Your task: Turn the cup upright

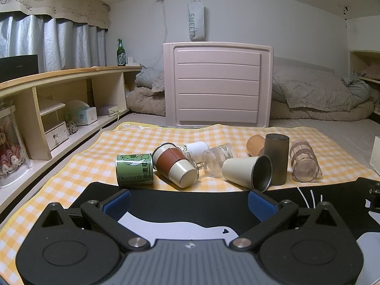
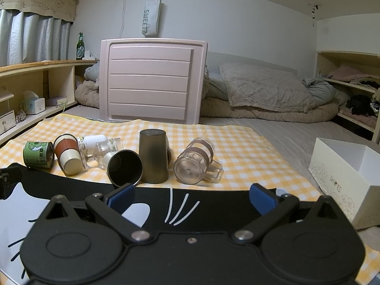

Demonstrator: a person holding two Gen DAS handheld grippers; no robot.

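Observation:
Several cups lie on a yellow checked cloth (image 1: pixel 133 137). A green printed mug (image 1: pixel 134 169) lies on its side, as do a cream cup with a brown sleeve (image 1: pixel 175 163), a white mug (image 1: pixel 194 149), a ribbed glass (image 1: pixel 217 159), a cream steel cup (image 1: pixel 248 172), an orange cup (image 1: pixel 255 144) and a striped glass mug (image 1: pixel 304 161). A dark grey tumbler (image 1: pixel 276 159) stands upside down. My left gripper (image 1: pixel 188 200) is open and empty, short of the cups. My right gripper (image 2: pixel 191 197) is open and empty, in front of the tumbler (image 2: pixel 154 155) and glass mug (image 2: pixel 193 163).
A black mat with a white cat drawing (image 1: pixel 180 228) lies under both grippers. A pink slatted board (image 1: pixel 217 85) leans behind the cloth. Wooden shelves (image 1: pixel 61 99) run along the left. A white shoe box (image 2: pixel 344 175) stands at the right. Bedding (image 2: pixel 266 95) lies behind.

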